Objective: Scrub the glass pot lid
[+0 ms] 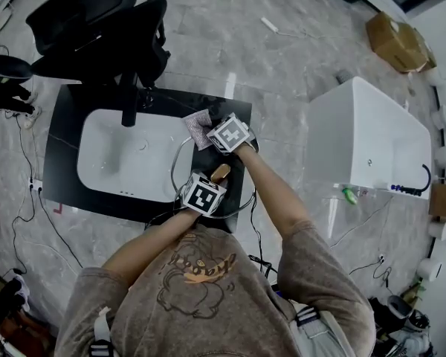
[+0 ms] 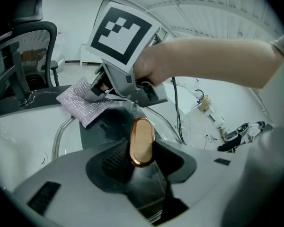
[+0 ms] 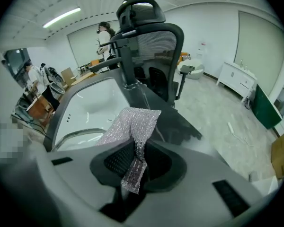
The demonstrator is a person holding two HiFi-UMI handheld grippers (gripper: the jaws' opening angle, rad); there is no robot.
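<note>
At the sink's (image 1: 119,155) right edge, the left tool (image 2: 141,161) clamps the glass pot lid's (image 2: 114,119) knob (image 2: 141,142); the right tool (image 3: 135,162) pinches a scouring cloth (image 3: 132,124). The glass looks stiff, slippery and breakable, so the knob seems the safest hold.

Noting glass lid (image 1: 174,168) lying over sink's (image 1: 119,155) right edge, cloth (image 1: 198,129) just behind it, chair (image 1: 97,21) standing behind surface (image 1: 63,125), tub (image 1: 364,140) well apart rightward.

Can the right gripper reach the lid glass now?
Likely yes: left gripper grips only the knob, so the glass lid is bare, and right gripper's cloth sits at its far edge.
</note>
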